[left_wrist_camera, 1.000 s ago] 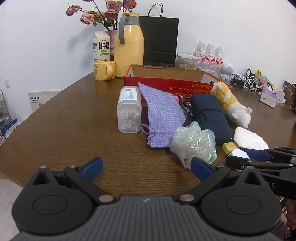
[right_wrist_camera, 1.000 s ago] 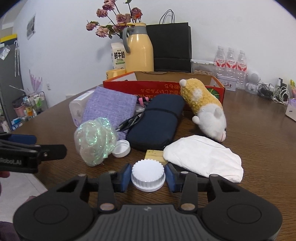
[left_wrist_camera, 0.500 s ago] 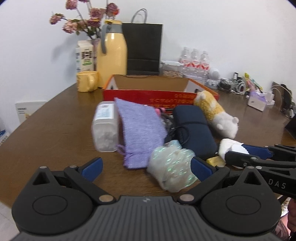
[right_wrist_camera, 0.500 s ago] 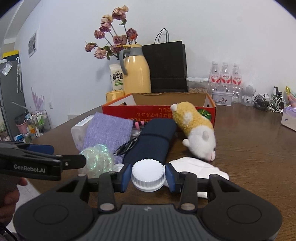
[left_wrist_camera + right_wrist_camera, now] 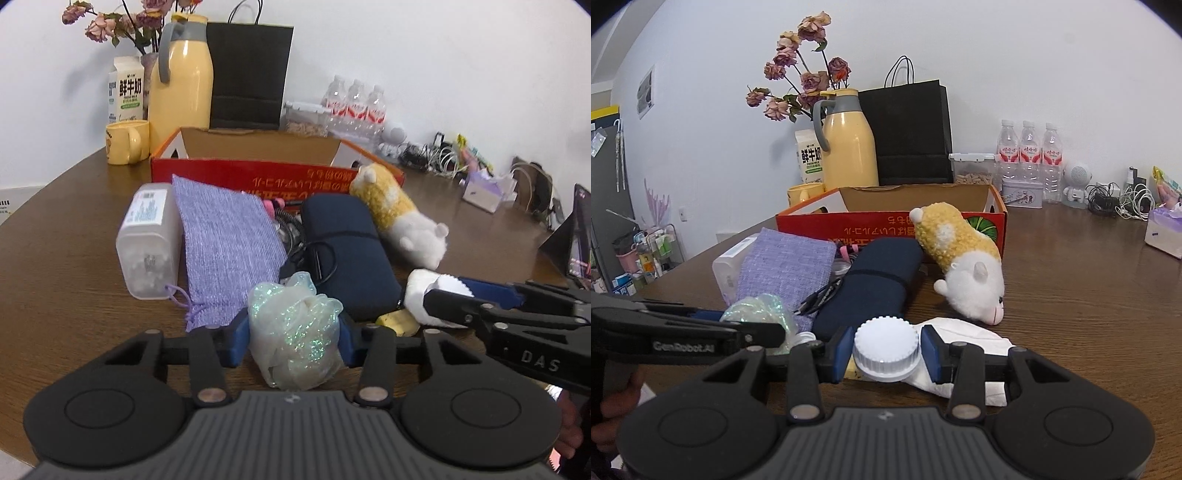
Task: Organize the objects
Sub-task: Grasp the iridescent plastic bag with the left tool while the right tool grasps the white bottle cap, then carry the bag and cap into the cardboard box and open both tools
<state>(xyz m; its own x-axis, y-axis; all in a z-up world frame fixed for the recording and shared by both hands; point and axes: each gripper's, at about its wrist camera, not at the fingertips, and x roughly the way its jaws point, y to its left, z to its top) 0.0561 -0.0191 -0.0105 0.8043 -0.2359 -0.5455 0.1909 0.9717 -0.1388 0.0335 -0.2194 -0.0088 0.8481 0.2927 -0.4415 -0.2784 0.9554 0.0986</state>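
An iridescent crumpled plastic bundle (image 5: 295, 332) sits between the blue pads of my left gripper (image 5: 293, 341), whose jaws are closing; both pads touch its sides. In the right wrist view that bundle (image 5: 757, 308) lies just left of my right gripper (image 5: 886, 350), which is shut on a white ribbed cap (image 5: 885, 345) held a little above the table. Behind them lie a purple knit pouch (image 5: 225, 236), a clear cotton-filled container (image 5: 147, 240), a navy pouch (image 5: 343, 240), a plush hamster (image 5: 399, 214), a white cloth (image 5: 967, 332) and a small yellow block (image 5: 397, 321). An open red cardboard box (image 5: 258, 177) stands further back.
A yellow thermos (image 5: 181, 77), yellow mug (image 5: 125, 142), milk carton (image 5: 125, 92), black paper bag (image 5: 247, 74) and water bottles (image 5: 354, 107) line the wall. Tangled cables (image 5: 1123, 201) and a tissue pack (image 5: 1163, 236) lie at the far right. The table edge curves away at left.
My left gripper moved right over the iridescent bundle and its wide jaws came in against it. The right gripper rose slightly, still holding the white cap.
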